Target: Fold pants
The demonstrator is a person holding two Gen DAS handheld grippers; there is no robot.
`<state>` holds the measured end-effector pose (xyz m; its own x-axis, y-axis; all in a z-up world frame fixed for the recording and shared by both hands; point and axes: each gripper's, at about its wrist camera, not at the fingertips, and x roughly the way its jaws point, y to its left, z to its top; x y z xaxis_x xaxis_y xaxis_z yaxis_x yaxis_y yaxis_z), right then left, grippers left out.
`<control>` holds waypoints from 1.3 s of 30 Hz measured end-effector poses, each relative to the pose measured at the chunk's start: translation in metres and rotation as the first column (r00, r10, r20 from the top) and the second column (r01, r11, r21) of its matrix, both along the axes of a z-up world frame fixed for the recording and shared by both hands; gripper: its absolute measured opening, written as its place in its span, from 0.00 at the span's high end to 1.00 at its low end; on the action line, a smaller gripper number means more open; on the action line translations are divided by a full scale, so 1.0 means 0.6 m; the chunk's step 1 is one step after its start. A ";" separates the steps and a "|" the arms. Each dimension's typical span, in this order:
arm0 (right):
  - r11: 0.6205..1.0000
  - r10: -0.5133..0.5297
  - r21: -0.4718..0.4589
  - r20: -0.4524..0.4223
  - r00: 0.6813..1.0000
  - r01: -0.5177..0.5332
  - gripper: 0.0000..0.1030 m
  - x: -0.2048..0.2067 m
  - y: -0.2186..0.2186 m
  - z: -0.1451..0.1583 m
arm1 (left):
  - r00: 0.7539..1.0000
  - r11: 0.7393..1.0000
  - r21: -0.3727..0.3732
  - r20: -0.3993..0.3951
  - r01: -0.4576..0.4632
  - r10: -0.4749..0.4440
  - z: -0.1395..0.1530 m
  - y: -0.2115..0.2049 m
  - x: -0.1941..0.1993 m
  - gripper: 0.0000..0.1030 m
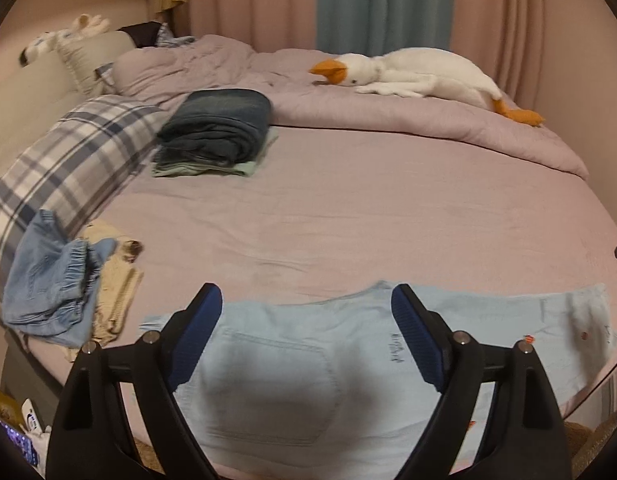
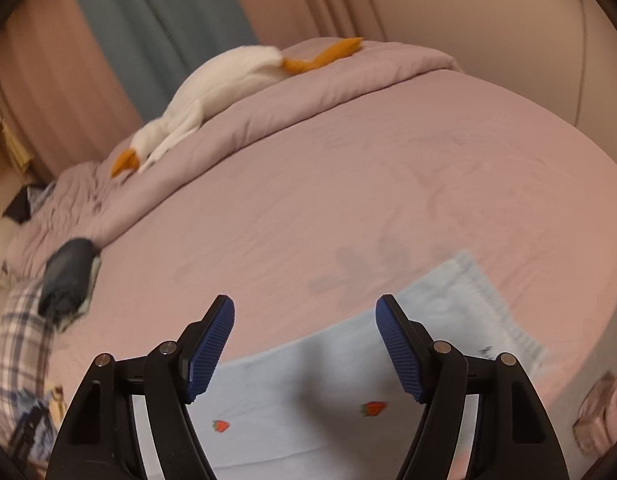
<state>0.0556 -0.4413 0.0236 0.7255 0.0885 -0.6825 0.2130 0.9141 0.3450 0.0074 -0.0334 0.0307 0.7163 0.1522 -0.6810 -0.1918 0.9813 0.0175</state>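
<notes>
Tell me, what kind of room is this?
Most likely a bedroom. There is a big bed with a pink sheet, a plaid pillow at its head, a plush goose lying on the duvet, and curtains behind it.

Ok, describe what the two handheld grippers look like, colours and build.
Both look alike. The left gripper and the right gripper each have two matte black angular plastic arms joined by round silver pins, ending in fingers faced with ribbed dark-blue pads. No cables, markings, sleeves or hands show.
</notes>
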 end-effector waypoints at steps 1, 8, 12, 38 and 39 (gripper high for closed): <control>1.000 -0.004 -0.008 -0.005 1.000 0.004 0.29 0.000 -0.005 0.004 | 1.000 1.000 -0.017 -0.002 0.015 -0.015 -0.003 -0.009 0.007 0.15; 0.994 -0.088 -0.068 -0.043 0.995 0.085 0.29 0.004 -0.063 -0.020 | 0.982 0.968 -0.197 -0.080 0.154 -0.172 -0.059 -0.070 0.069 0.18; 0.989 -0.148 -0.041 -0.111 0.983 0.145 0.29 0.013 -0.117 -0.075 | 0.968 0.958 -0.243 -0.159 0.153 -0.195 -0.108 -0.088 0.111 0.53; 0.983 -0.182 -0.019 -0.034 0.983 0.182 0.90 0.042 -0.149 -0.120 | 0.944 0.937 -0.335 -0.265 0.099 -0.194 -0.199 -0.071 0.161 0.72; 0.983 -0.183 -0.027 -0.042 0.982 0.182 0.90 0.043 -0.149 -0.124 | 0.944 0.938 -0.333 -0.266 0.098 -0.193 -0.199 -0.072 0.162 0.72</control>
<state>0.0815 -0.5308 -0.0510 0.6970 -0.0586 -0.7146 0.3918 0.8658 0.3112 0.1048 -0.0767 -0.0886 0.4779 -0.1925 -0.8571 -0.0794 0.9622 -0.2604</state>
